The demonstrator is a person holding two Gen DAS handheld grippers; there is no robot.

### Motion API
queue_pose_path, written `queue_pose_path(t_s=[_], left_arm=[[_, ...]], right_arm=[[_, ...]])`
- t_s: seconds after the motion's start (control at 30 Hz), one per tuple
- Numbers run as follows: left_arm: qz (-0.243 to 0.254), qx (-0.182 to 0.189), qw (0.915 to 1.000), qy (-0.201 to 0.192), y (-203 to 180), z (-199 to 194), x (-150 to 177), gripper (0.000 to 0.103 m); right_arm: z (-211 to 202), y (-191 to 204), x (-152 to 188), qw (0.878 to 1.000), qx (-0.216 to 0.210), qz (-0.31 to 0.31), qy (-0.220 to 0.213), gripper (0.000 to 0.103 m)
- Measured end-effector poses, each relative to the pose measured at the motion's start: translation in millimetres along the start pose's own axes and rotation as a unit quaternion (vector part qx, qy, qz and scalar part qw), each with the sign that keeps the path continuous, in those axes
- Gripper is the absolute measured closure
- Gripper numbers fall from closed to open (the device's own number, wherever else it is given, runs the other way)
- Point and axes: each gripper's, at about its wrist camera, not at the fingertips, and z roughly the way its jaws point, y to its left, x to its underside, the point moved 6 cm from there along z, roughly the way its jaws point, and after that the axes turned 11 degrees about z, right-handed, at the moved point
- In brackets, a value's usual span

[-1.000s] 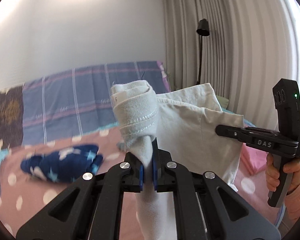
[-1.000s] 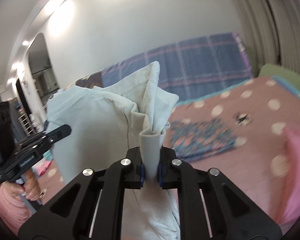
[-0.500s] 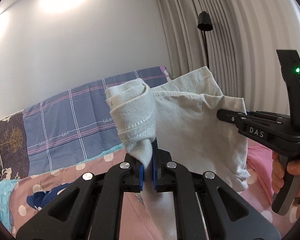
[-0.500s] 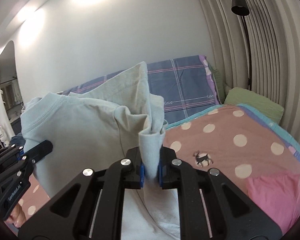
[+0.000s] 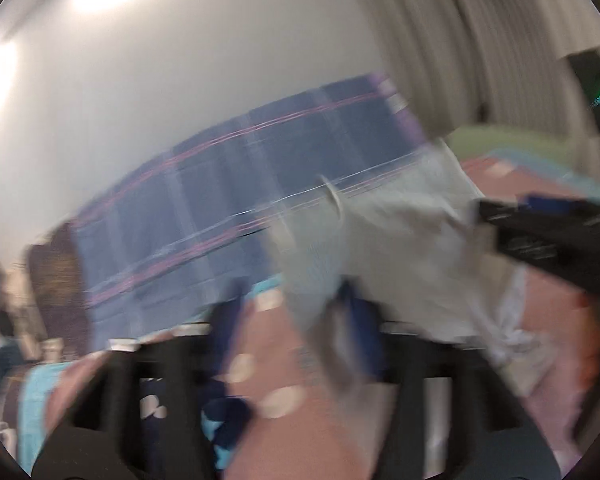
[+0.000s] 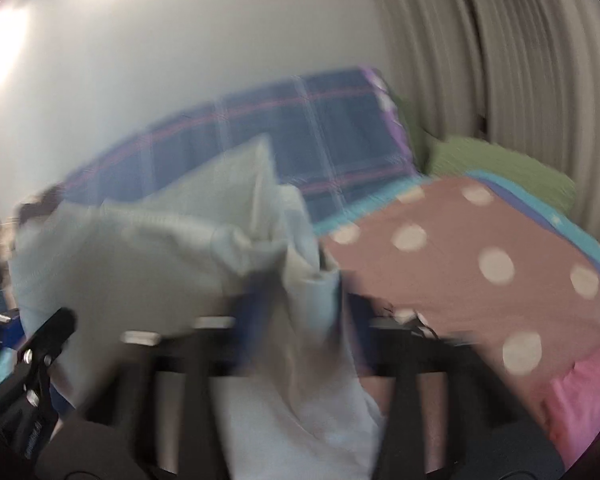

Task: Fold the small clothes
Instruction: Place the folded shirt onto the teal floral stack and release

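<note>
A pale grey small shirt (image 5: pixel 400 248) hangs in the air over the bed, spread between both grippers. The picture is smeared by motion. My left gripper (image 5: pixel 296 320) has its jaws opening; a bunched edge of the shirt lies loosely between them, against the right pad. In the right wrist view the shirt (image 6: pixel 140 248) billows to the left. My right gripper (image 6: pixel 306 308) is opening too, with a fold of cloth standing free between its spread pads. The right gripper's body (image 5: pixel 540 240) and the left gripper's body (image 6: pixel 40 344) each show at the other view's edge.
Below lies a pink bedspread with pale dots (image 6: pixel 480 240). A blue plaid cover (image 5: pixel 240 208) lines the wall behind. A green pillow (image 6: pixel 500 168) sits by the curtain (image 6: pixel 520 60). A pink garment (image 6: pixel 580 400) lies at right, a navy starred one (image 5: pixel 220 412) at lower left.
Both grippers were clamped on the shirt's edges; now both pairs of jaws have spread apart. Both hands swung quickly across the bed and slightly down, and the shirt has sunk.
</note>
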Motion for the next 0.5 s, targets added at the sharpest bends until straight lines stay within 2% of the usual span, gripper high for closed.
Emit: queue_pose_path(t_s=[0.03, 0.13, 0.2, 0.27, 0.3, 0.4, 0.5], left_arm=[[0.01, 0.001, 0.9999, 0.006, -5, 9, 11, 0.035], [0.029, 0.048, 0.9973, 0.049, -25, 34, 54, 0.035], [0.048, 0.068, 0.9936, 0.076, -41, 47, 82, 0.034], [0.067, 0.105, 0.9867, 0.104, -61, 54, 110, 0.034], [0.072, 0.11, 0.986, 0.103, -65, 55, 118, 0.034], [0.076, 0.111, 0.9873, 0.085, -75, 43, 131, 0.034], [0.038, 0.15, 0.9833, 0.096, -70, 29, 138, 0.032]], right_arm=[[11, -6, 12, 1.0, 0.007, 0.006, 0.001, 0.036], [48, -21, 60, 0.997, 0.01, -0.012, 0.072, 0.037], [62, -34, 91, 0.993, 0.029, -0.025, 0.109, 0.037], [74, -53, 122, 0.986, 0.062, -0.029, 0.153, 0.037], [77, -62, 136, 0.982, 0.071, -0.029, 0.172, 0.038], [66, -75, 148, 0.984, 0.066, -0.014, 0.166, 0.034], [46, -80, 151, 0.982, 0.078, -0.022, 0.171, 0.034]])
